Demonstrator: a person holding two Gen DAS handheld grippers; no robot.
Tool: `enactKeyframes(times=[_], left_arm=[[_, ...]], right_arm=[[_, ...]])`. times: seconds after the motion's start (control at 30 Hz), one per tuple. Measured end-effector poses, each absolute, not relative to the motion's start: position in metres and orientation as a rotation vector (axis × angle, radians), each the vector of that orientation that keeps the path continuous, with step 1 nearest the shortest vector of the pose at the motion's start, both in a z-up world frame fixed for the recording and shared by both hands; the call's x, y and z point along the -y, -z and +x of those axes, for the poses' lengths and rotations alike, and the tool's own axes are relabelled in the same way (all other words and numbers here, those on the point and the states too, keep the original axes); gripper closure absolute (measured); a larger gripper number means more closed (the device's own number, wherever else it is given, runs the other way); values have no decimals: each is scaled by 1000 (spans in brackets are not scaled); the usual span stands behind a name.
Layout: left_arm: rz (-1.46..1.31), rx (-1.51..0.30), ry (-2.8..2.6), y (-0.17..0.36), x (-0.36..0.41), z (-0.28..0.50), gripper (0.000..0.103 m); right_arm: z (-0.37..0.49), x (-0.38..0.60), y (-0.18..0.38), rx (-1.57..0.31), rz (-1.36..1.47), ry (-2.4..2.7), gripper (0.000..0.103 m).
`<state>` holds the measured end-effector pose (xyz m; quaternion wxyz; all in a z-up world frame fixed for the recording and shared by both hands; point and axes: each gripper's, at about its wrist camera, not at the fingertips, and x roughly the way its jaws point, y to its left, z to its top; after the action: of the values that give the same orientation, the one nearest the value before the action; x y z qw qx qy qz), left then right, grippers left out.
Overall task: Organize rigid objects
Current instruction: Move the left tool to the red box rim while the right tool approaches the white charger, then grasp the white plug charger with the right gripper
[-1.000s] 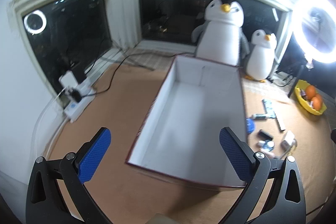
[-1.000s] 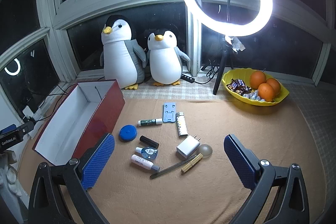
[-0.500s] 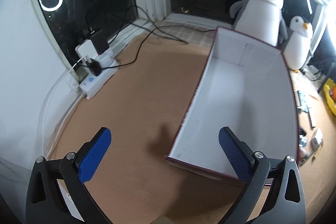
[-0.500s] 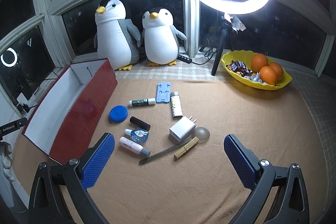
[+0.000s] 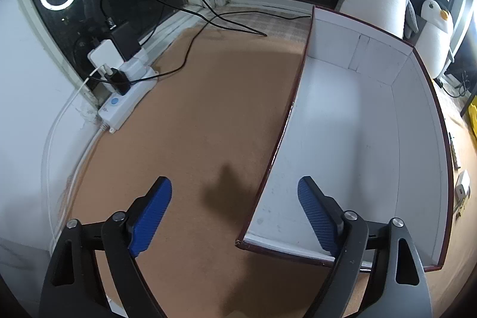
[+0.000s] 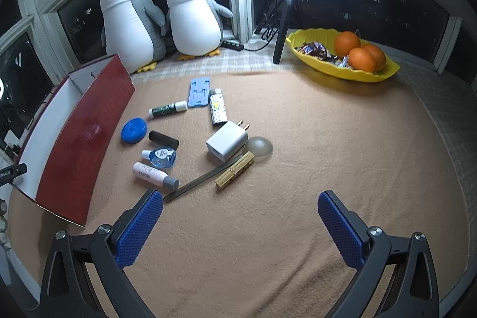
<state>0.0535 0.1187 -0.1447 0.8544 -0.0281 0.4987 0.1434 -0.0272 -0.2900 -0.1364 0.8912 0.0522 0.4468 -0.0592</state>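
Note:
A long box, red outside and white inside (image 5: 351, 139), lies empty on the tan cloth; it also shows in the right wrist view (image 6: 86, 136) at left. My left gripper (image 5: 235, 216) is open and empty, straddling the box's near left wall. My right gripper (image 6: 240, 225) is open and empty above the cloth, just short of a cluster of small items: a white charger (image 6: 226, 140), a wooden clothespin (image 6: 235, 170), a nail file (image 6: 199, 181), a pink tube (image 6: 153, 174), a blue cap (image 6: 134, 130), a lighter (image 6: 217, 107), a blue stand (image 6: 198, 91).
Two plush penguins (image 6: 167, 20) stand at the back by the window. A yellow bowl with oranges (image 6: 345, 57) sits at back right beside a ring-light stand (image 6: 281, 32). A white power strip with plugs and cables (image 5: 125, 85) lies left of the box.
My left gripper has moved left and closer to the box's near left wall, its jaws somewhat narrower. My right gripper has moved forward toward the small items.

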Motion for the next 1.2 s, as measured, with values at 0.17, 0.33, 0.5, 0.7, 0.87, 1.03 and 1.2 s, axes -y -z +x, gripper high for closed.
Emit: enactKeyframes(times=[0.17, 0.33, 0.5, 0.7, 0.87, 1.03, 1.2], left_arm=[[-51, -1066, -281, 150, -118, 54, 35], [-52, -1070, -247, 153, -115, 53, 47], [-57, -1069, -218, 155, -112, 55, 53], [-58, -1070, -194, 157, -109, 58, 54], [-63, -1071, -178, 159, -107, 60, 56], [-74, -1078, -167, 161, -107, 63, 59], [-85, -1082, -157, 164, -109, 64, 61]], right_arm=[[-10, 287, 146, -945, 113, 115, 0], [17, 289, 150, -960, 166, 94, 2], [52, 294, 160, -1018, 246, 91, 16], [82, 314, 189, -1124, 400, 116, 40], [94, 324, 203, -1178, 459, 134, 41], [103, 323, 206, -1193, 465, 130, 43], [113, 311, 206, -1218, 412, 134, 47]])
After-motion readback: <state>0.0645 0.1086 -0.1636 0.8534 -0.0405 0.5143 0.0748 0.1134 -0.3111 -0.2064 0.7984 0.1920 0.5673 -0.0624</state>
